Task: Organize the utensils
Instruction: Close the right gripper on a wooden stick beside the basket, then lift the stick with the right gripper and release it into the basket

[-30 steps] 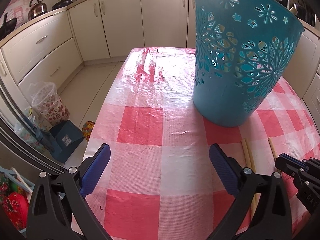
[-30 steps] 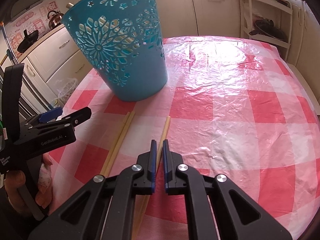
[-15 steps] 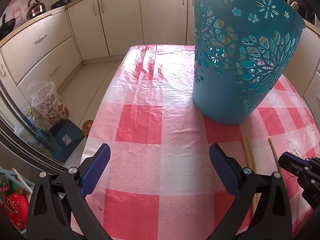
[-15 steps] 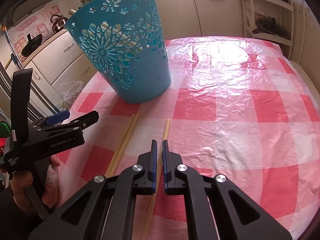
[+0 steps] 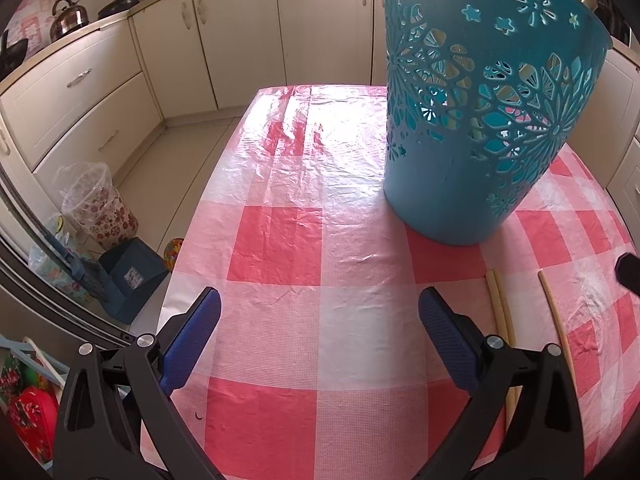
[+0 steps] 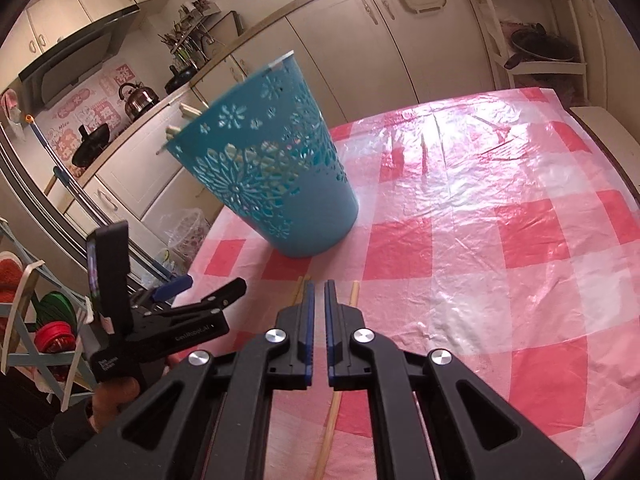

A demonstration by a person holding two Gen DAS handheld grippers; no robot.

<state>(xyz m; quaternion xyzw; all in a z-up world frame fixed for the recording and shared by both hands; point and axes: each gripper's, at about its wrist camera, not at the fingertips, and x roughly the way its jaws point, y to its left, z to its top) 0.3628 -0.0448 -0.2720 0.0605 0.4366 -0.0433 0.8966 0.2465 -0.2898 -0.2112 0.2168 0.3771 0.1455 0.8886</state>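
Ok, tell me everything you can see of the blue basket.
The basket is a tall round tub of what looks like teal plastic, wider at the rim than at the solid base, its wall pierced with flower and star cutouts. It stands upright on the checked tablecloth, open at the top, touched by neither gripper. Pale chopstick ends poke above its rim, and more sticks show through the holes.

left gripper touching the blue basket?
Apart. The left wrist view shows the left gripper open over bare tablecloth, checks visible between its fingertips and the basket base.
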